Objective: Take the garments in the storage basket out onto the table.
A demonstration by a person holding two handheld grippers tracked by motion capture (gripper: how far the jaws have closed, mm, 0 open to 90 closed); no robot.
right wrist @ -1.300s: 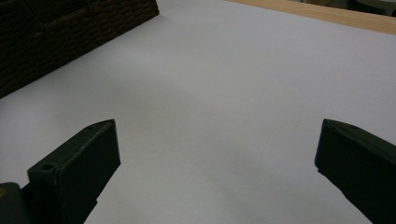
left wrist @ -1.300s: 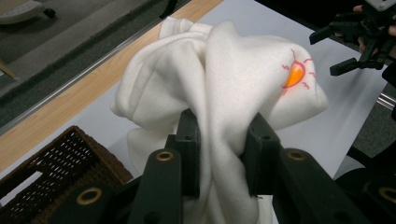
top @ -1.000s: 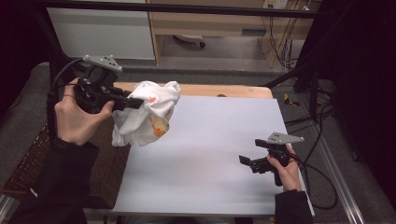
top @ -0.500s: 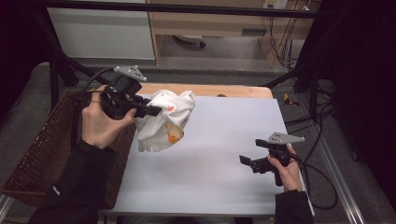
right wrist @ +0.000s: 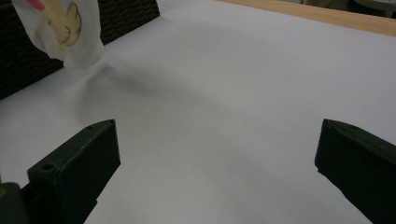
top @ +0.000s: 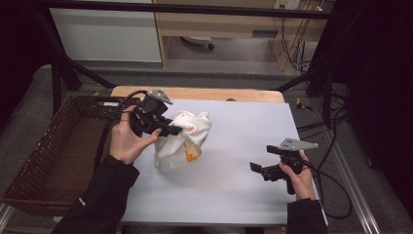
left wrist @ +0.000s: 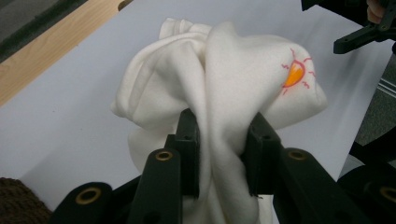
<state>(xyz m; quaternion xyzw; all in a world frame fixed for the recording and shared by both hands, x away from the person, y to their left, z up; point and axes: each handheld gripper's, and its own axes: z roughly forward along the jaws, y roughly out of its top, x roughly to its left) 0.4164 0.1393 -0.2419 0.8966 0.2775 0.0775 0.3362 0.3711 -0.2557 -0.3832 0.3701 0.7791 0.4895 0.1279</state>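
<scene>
The left gripper (top: 168,130) was clamped on a bunched white cloth (top: 184,141), its two flat black jaws pinching a thick fold of the fabric between them. In the left gripper view the cloth (left wrist: 219,93) looked soft and fleecy, gathered into rounded, puffy folds, with a small orange sun-like print outlined in red on one bulge. From the high view the bundle hung from the jaws over the left part of the white table (top: 243,195), just beside the woven basket (top: 48,156); whether its lower edge touched the surface could not be told. The table top was smooth and matte, a pale sheet over a wooden board whose light-brown edge showed along the far side. The basket was dark brown wicker, rectangular, with a coarse ribbed weave. The right gripper (top: 260,169) sat low near the table's right edge, well apart from the cloth, its blocky black jaws spread wide with nothing between them; in the right gripper view a hanging corner of the cloth (right wrist: 65,32) showed a yellow print edged in thin dark lines.
</scene>
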